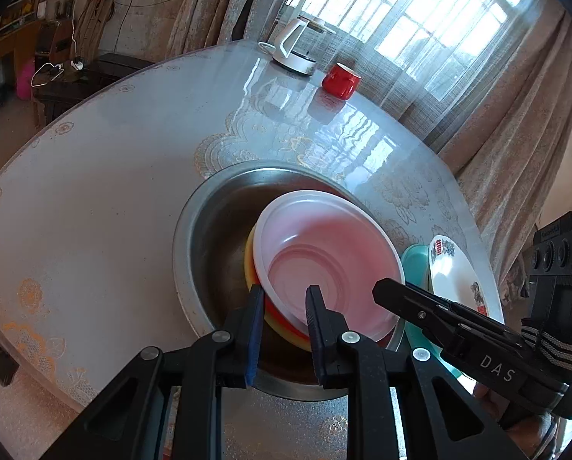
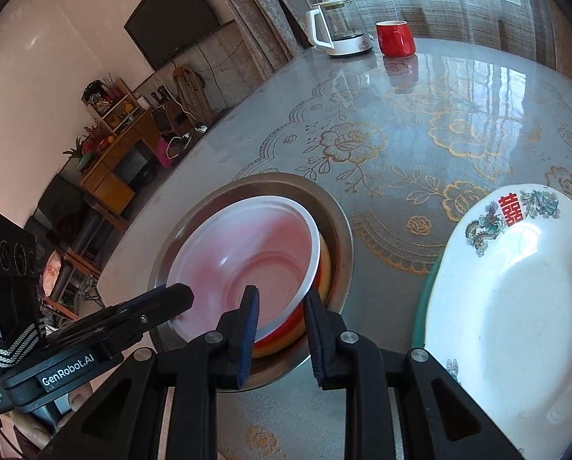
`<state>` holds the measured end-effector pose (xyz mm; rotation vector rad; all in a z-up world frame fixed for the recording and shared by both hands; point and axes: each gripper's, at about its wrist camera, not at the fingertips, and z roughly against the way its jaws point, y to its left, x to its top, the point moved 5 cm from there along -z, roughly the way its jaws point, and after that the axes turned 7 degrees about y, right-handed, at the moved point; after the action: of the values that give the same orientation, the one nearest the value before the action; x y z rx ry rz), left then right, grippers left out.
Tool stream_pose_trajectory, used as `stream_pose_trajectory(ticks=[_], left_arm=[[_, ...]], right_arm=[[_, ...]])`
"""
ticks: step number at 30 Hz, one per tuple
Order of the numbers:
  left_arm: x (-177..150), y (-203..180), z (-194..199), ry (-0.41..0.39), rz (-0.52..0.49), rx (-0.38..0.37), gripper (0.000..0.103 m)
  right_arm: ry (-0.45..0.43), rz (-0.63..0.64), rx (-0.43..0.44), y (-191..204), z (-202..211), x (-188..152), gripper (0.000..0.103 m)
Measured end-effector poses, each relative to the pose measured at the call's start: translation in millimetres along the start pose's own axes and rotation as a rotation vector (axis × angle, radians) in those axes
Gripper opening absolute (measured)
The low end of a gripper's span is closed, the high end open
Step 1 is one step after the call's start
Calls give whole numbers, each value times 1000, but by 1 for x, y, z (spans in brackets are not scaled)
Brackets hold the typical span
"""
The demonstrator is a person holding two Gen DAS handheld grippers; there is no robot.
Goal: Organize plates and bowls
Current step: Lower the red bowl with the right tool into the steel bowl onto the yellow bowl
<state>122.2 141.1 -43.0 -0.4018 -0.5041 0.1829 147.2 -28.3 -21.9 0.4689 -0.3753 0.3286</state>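
On the round table [image 1: 94,191], toward its near edge, sits a steel basin [image 1: 209,237] with a stack of bowls in it: a translucent white bowl [image 1: 324,253] on top, tilted, with a red bowl [image 1: 282,320] and a yellow bowl [image 1: 253,268] nested beneath it. The left gripper [image 1: 286,295] straddles the near-left rim of the stack — its fingers [image 1: 257,306] are a narrow gap apart, one outside the bowls and one inside the white bowl; whether they actually pinch the rim I cannot tell. The right gripper [image 2: 280,299] stands likewise at the near-right rim of the same stack, one finger inside the white bowl [image 2: 247,253] and the other outside, between the bowls and the basin [image 2: 343,237] wall, the gap narrow; contact with the rim cannot be made out. In the left wrist view the right tool's finger reaches in over the basin's right side. Just right of the basin, near the table's right edge, a white plate [image 2: 515,306] with a red character and dragon prints lies on a teal plate [image 2: 425,299], whose edge shows at its left. At the far edge of the table [image 2: 400,122] stand a white kettle [image 2: 335,27] and, just right of it, a red cup [image 2: 395,38] — both well apart from the basin.
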Motion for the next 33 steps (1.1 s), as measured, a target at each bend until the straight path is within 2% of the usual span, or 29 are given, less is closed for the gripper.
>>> stream_pose_trajectory(ticks=[8, 17, 22, 25, 33], left_arm=[[4, 6, 1, -4, 6, 38, 22], [7, 7, 3, -24, -10, 86, 22], [6, 4, 4, -65, -60, 177, 22], [6, 3, 4, -71, -71, 182, 22], [2, 3, 5, -84, -83, 187, 22]], right_arm=[[21, 40, -39, 5, -8, 5, 24], [14, 31, -19, 10, -10, 7, 24], [2, 27, -8, 8, -11, 8, 26], [9, 23, 8, 6, -9, 7, 26], [8, 53, -55, 9, -6, 4, 29]])
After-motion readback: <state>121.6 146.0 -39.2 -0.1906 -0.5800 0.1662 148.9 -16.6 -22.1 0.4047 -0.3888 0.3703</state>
